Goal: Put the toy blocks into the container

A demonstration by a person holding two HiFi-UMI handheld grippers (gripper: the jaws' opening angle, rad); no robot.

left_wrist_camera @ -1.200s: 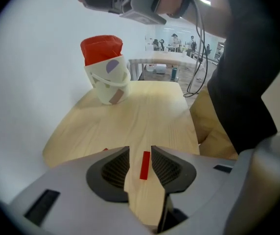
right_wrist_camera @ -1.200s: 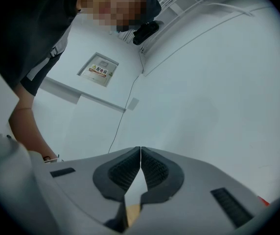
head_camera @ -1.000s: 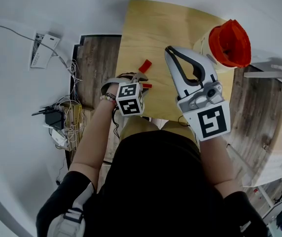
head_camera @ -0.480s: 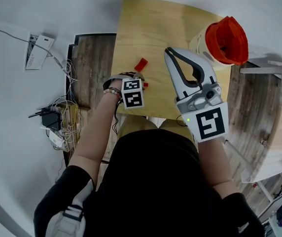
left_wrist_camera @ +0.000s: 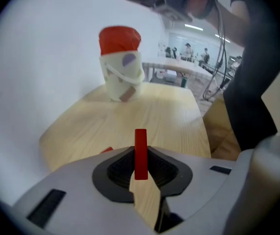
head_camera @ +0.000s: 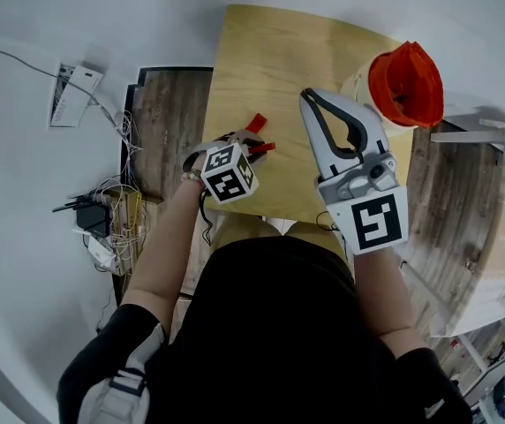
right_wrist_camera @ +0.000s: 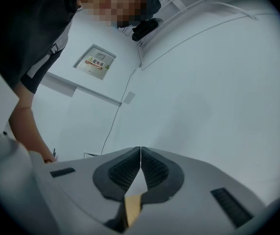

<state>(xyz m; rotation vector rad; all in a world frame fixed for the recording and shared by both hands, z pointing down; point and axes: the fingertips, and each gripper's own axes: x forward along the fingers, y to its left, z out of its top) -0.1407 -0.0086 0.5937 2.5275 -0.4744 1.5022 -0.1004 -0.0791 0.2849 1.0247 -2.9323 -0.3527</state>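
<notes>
My left gripper (head_camera: 251,147) (left_wrist_camera: 140,150) points down at the light wooden table (head_camera: 270,51). Its jaws have just been closing, and they are now shut on a thin red block (left_wrist_camera: 140,141) (head_camera: 265,147) that stands upright between the pads. A second red block (head_camera: 256,122) (left_wrist_camera: 106,150) lies on the table just beyond it. The container, a white bucket with a red liner (head_camera: 404,79) (left_wrist_camera: 121,65), stands at the table's far right corner. My right gripper (head_camera: 311,97) (right_wrist_camera: 140,150) hovers level over the table's right half, shut with nothing in it.
The table's left edge drops to a dark wood floor (head_camera: 169,113). Cables and a power strip (head_camera: 102,223) lie on the floor at left. A pale wooden bench (head_camera: 491,237) stands to the right of the table. The person's legs are at the near edge.
The left gripper has rolled and shifted a little, and its jaws have closed on the red block that lay at its tips. The right gripper has not moved.
</notes>
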